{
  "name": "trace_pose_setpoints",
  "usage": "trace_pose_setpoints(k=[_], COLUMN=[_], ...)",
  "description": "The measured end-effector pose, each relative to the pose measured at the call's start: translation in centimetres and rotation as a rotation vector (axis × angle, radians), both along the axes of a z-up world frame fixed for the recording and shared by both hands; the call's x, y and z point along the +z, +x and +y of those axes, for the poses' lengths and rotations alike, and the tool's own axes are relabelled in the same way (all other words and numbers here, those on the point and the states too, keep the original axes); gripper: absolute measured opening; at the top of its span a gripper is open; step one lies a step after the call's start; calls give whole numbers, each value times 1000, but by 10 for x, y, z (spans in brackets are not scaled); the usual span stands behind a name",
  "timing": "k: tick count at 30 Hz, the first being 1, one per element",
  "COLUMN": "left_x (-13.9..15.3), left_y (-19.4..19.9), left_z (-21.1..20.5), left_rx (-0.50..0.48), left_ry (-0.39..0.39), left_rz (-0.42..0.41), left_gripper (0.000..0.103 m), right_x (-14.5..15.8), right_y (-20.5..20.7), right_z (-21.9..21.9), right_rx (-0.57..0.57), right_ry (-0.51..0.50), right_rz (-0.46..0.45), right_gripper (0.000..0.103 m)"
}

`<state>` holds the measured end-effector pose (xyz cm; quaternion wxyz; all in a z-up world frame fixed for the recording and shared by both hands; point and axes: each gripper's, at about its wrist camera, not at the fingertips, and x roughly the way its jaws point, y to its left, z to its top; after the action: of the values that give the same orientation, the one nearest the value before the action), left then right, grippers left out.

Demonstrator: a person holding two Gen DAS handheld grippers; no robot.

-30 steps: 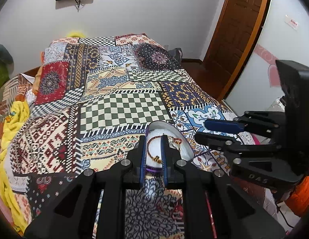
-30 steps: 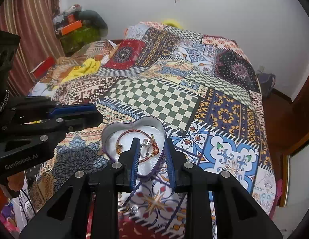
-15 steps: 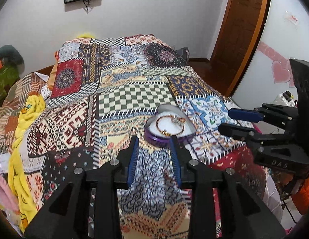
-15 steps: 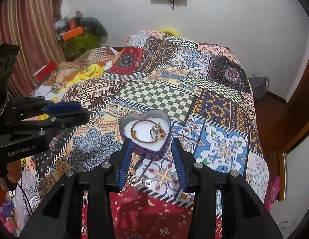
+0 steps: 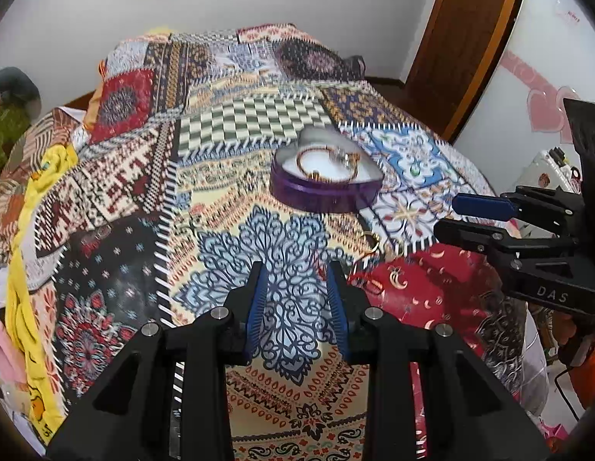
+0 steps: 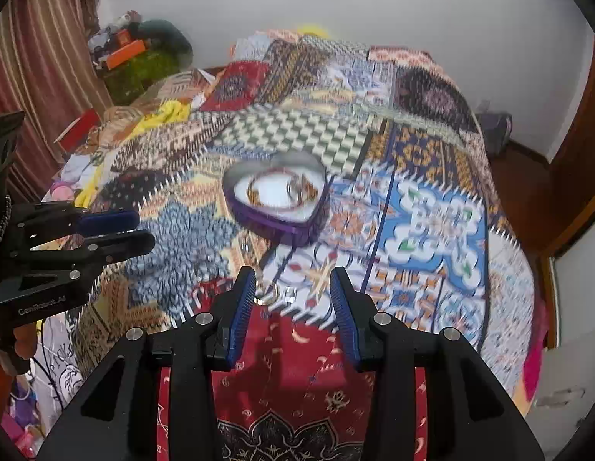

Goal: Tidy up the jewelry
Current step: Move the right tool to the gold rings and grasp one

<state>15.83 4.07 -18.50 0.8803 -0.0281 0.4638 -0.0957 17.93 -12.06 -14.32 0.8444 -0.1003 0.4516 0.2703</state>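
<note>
A purple heart-shaped box (image 5: 325, 189) sits on the patchwork bedspread (image 5: 151, 176); it also shows in the right wrist view (image 6: 276, 207). Inside lie a gold bracelet (image 5: 320, 161) and small silver pieces (image 6: 297, 188). Loose rings (image 6: 268, 292) lie on the cover just ahead of my right gripper (image 6: 293, 280), which is open and empty. A dark cord (image 6: 285, 253) runs from the box toward them. My left gripper (image 5: 295, 272) is open and empty, well short of the box. Each gripper shows from the side in the other's view.
The bed's right edge drops to a wooden floor (image 6: 524, 188) by a brown door (image 5: 462, 38). Yellow cloth (image 5: 24, 269) and piled clothes lie along the left side. A striped curtain (image 6: 36, 57) hangs at the left.
Both grippers have pulled back from the heart box and opened wider. The box stays on the bed with the jewelry inside, now farther ahead.
</note>
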Motion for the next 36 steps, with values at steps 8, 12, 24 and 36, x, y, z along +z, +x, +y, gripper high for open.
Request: trace_pose_setpoints(k=[8,12,24,36], left_x=[-21,-29,-36,-24], left_y=[1,4,18,23], left_z=[-11,-14,-17,-18], left_rx=[-49,-59,-71,-94], left_ry=[11,6,-23,-61], left_rz=[52,67,67,37], left_gripper=[31,31,34,36], right_x=[-25,-31,-37,-41], right_y=[-8,-10,-1,8], right_z=[2,8,14,22], right_rx=[22,47,73,90], right_ry=[-3,-8,29,-12], right_rz=[73,76,116,75], right_gripper=[37,37,36,24])
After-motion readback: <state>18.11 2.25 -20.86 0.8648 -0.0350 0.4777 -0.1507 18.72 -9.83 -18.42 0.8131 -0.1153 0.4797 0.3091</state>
